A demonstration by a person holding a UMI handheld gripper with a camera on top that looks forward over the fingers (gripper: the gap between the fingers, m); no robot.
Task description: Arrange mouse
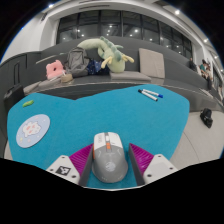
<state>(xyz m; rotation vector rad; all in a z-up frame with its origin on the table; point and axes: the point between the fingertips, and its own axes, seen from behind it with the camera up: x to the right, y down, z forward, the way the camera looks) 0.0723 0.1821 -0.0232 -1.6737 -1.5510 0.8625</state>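
Grey and white plastic, the computer mouse [110, 158] sits between the two fingers of the claw [108, 163], its rounded back facing up and its nose pointing away from the camera. The magenta pads [143, 158] flank it closely on either side, and from this angle they seem to press on its flanks, so I judge the claw clenched on the mouse rather than merely straddling it; a thin gap could be hidden by the mouse's own bulge. Gripping across the narrow width makes sense, since the sides are the flattest faces and give a steady hold for sliding or lifting.

The mouse lies over the near edge of a teal mat [100, 115] spread across the bench [195, 130], which is probably where it belongs. To the left on the mat rests a round white disc [32, 129] with a faint printed pattern. Well beyond the fingers, near the mat's far edge, lies a small blue and white pen-like object [150, 95].

Farther back, a dark sofa [150, 65] holds a pile of plush toys [105, 52], with a pink one [55, 70] at its left end.
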